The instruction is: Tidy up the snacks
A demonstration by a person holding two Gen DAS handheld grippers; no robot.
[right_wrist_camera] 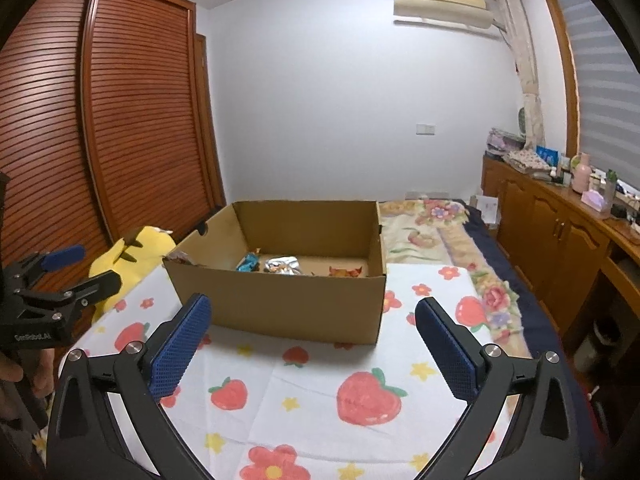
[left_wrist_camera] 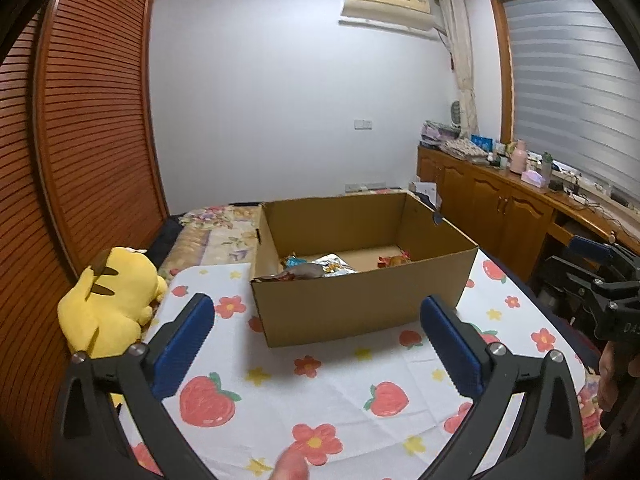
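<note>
An open cardboard box point(left_wrist_camera: 360, 300) point(right_wrist_camera: 288, 304) stands on a white cloth printed with strawberries and flowers point(left_wrist_camera: 320, 392) point(right_wrist_camera: 304, 392). Several snack packets lie on its floor: a silver one point(left_wrist_camera: 334, 266) point(right_wrist_camera: 282, 266), a blue one point(right_wrist_camera: 248, 262) and an orange one point(left_wrist_camera: 394, 260) point(right_wrist_camera: 346, 271). My left gripper point(left_wrist_camera: 318, 320) is open, empty, short of the box's near wall. My right gripper point(right_wrist_camera: 312, 320) is likewise open and empty before the box. Each gripper shows at the edge of the other's view: the right gripper point(left_wrist_camera: 600, 276), the left gripper point(right_wrist_camera: 60, 276).
A yellow plush toy point(left_wrist_camera: 110, 300) point(right_wrist_camera: 128, 260) lies left of the box by the slatted wardrobe point(left_wrist_camera: 80, 140). Floral bedding point(right_wrist_camera: 440, 232) stretches behind and right. A wooden cabinet point(left_wrist_camera: 500, 200) with bottles runs along the window wall. A fingertip point(left_wrist_camera: 290, 466) shows at the bottom edge.
</note>
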